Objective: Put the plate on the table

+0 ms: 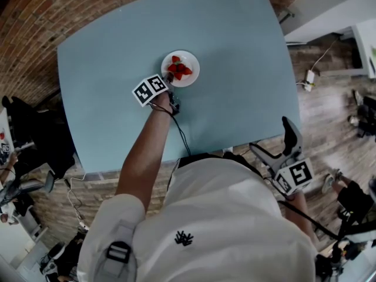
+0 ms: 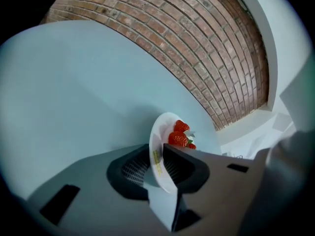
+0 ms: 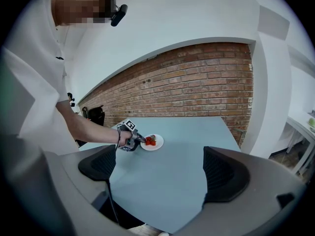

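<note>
A small white plate (image 1: 190, 74) holding several strawberries (image 1: 178, 69) rests on the light blue table (image 1: 235, 51), near its middle. My left gripper (image 1: 169, 86) is shut on the plate's near rim; in the left gripper view the plate (image 2: 158, 154) stands edge-on between the two dark pads, strawberries (image 2: 178, 138) beyond them. The right gripper (image 1: 286, 135) hangs open beside the person's right hip, off the table's near edge, holding nothing. From the right gripper view the plate (image 3: 156, 144) and the left gripper (image 3: 138, 139) show far off across the table.
A brick wall (image 1: 53, 10) runs behind the table. The floor around holds cables, a power adapter (image 1: 309, 78) at the right, and dark bags and gear (image 1: 35, 134) at the left. A white bench (image 3: 305, 127) stands far right.
</note>
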Demonstrator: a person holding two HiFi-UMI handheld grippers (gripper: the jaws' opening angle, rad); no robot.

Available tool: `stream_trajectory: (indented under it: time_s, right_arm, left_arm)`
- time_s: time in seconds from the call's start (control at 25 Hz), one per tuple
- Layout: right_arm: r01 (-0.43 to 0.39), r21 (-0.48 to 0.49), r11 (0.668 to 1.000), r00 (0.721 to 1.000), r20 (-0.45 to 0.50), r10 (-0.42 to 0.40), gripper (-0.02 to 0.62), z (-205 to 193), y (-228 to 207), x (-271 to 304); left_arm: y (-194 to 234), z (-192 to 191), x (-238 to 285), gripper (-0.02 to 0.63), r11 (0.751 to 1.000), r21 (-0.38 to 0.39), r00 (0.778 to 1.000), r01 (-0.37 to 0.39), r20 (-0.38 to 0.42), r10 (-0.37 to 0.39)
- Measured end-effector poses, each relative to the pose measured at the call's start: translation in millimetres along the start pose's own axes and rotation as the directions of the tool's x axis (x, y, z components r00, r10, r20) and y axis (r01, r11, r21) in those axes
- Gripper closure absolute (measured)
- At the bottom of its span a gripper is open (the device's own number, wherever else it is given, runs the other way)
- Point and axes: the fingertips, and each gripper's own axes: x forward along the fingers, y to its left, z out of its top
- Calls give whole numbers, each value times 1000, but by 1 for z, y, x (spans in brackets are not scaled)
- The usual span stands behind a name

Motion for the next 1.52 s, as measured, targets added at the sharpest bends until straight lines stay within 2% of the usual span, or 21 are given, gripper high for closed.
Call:
stream_trajectory:
  time_s: [0.24, 0.4, 0.64, 0.88, 1.0, 1.16, 1.24, 1.32, 1.44, 1.52]
  right_arm:
    - [12, 10, 1000, 1000, 14, -12, 34, -3, -2, -9]
    - [21, 13, 1000, 1000, 22, -21, 34, -7, -7, -18]
    - [23, 22, 999, 999, 35, -24, 34, -12, -13, -29]
    - [-23, -2, 1000, 998, 61, 23, 34, -12, -15, -29]
    - [-54, -28, 998, 996, 65, 56, 34, -12, -16, -27]
    - [-130, -56, 990, 989, 71, 134, 35, -15, -7, -26]
    - [-171, -76, 982, 982, 62, 176, 38, -18, -2, -24]
    - [-215, -97, 972, 974, 54, 221, 130, -20, 3, -22]
    - [-272, -138, 952, 959, 44, 280, 203, -24, 11, -20]
    - [-297, -181, 938, 951, 29, 307, 299, -27, 15, -21]
  left_arm:
    - [0, 4, 1, 515, 989, 102, 994, -108, 8, 107]
    - [7, 7, -2, 509, 956, 195, 976, -219, 38, 216]
    - [6, 16, -8, 509, 949, 198, 968, -247, 100, 231]
    - [2, 19, -34, 509, 953, 187, 964, -238, 166, 208]
    - [-2, 19, -57, 509, 965, 156, 961, -211, 211, 176]
    - [-6, 12, -100, 509, 973, 142, 953, -182, 270, 138]
    - [-9, 2, -122, 509, 982, 124, 950, -141, 295, 99]
    - [-16, -13, -145, 509, 991, 112, 948, -80, 317, 41]
    - [-32, -39, -182, 511, 992, 128, 938, 9, 344, -53]
    - [-46, -58, -207, 511, 987, 149, 925, 62, 363, -113]
